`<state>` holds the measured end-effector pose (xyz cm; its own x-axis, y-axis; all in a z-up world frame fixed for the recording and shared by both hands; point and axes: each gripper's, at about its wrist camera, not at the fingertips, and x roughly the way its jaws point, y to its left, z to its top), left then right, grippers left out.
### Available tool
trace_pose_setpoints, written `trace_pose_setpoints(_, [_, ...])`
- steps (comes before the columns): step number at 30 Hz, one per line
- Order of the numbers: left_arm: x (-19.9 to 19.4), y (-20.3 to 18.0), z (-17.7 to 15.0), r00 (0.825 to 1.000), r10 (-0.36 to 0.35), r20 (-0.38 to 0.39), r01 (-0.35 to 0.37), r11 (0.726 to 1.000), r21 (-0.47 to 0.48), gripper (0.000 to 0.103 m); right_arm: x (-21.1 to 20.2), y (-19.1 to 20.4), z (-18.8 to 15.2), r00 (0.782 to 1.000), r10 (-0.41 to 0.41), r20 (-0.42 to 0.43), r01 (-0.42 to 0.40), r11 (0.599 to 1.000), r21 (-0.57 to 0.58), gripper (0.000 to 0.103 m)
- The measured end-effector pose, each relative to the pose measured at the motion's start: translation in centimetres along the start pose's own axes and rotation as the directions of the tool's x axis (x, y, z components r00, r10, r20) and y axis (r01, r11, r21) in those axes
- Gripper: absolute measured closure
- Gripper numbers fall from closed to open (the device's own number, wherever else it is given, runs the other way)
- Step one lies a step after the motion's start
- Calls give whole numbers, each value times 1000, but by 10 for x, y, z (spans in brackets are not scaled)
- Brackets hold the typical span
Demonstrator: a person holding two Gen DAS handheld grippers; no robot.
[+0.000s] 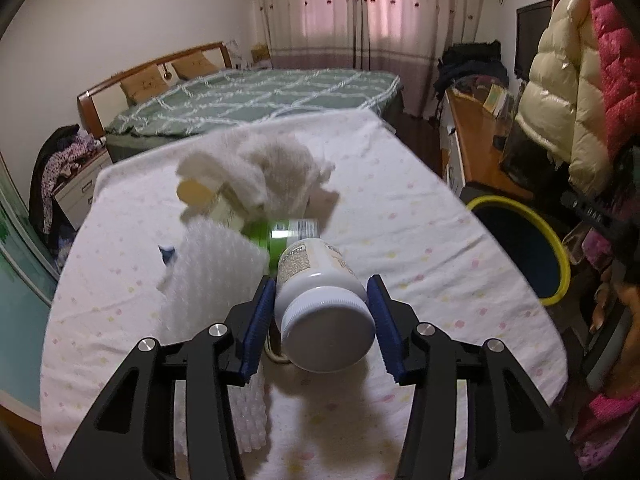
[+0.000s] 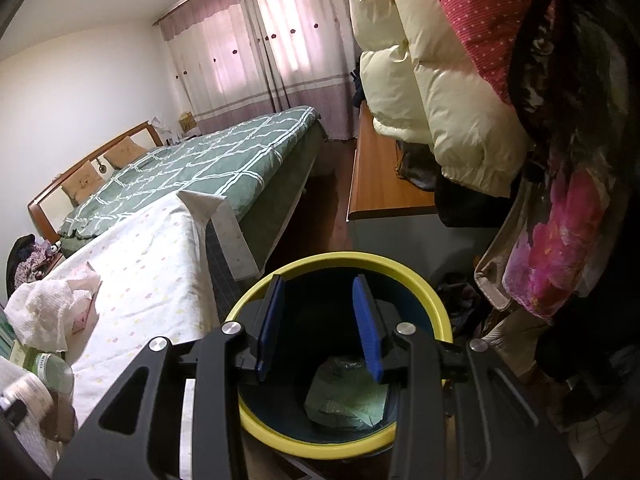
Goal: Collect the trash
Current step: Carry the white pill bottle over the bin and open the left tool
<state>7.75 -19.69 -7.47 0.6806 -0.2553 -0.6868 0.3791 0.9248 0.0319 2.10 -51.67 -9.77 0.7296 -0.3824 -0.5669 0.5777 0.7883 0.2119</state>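
Left tool (image 1: 322, 312) clamps white bottle (image 1: 320, 300); right tool (image 2: 318, 324), empty, over bin (image 2: 340, 264)

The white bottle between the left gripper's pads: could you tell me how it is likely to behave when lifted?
The white bottle looks like rigid plastic, so it should hold its shape under the left gripper. Its smooth round body, gripped near the cap, could slip or pivot. If released on the cloth-covered table, it would probably roll.
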Motion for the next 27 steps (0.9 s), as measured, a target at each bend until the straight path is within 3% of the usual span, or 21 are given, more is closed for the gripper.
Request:
trace_pose_setpoints(9, [-3, -41, 35, 993, -110, 43, 107, 992, 64, 55, -12, -15, -1, 1000, -21, 14, 21, 1000, 5, 69])
trace_pose_setpoints(22, [65, -172, 58, 950, -297, -92, 310, 932, 189, 55, -35, -67, -5, 995, -103, 13, 103, 994, 29, 69])
trace_pose_setpoints(27, [81, -212, 57, 942, -311, -125, 333, 913, 237, 55, -42, -79, -4, 993, -119, 15, 118, 992, 33, 68])
